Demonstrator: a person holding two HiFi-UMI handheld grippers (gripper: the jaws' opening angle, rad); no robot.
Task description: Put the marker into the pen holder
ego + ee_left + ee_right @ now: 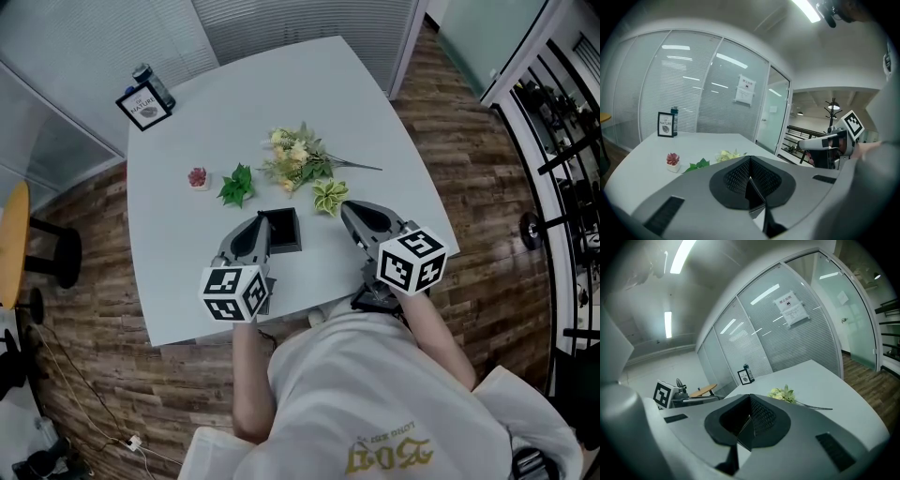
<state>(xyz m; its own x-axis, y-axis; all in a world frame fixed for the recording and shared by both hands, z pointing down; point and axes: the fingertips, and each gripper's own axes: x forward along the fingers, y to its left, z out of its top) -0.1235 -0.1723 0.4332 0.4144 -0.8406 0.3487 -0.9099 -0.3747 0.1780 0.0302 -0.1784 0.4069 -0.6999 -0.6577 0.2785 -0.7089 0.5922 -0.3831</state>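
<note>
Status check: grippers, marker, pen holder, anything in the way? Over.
Left gripper shut, empty; right gripper shut, empty. Marker not in sight; pen holder sits between the grippers, nearer the left. Flowers lie beyond the holder.

Around the pen holder [281,232] on the table [375,112]
Behind it lie flowers [300,157]; leaf sprig [236,186] and small pot [198,177] behind-left; framed sign [144,107] far behind-left, at the corner.

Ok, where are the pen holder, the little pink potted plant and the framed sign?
pen holder [285,246], head view, its front wall.
pink potted plant [197,176], head view, its pink top.
framed sign [143,106], head view, middle of its face.
</note>
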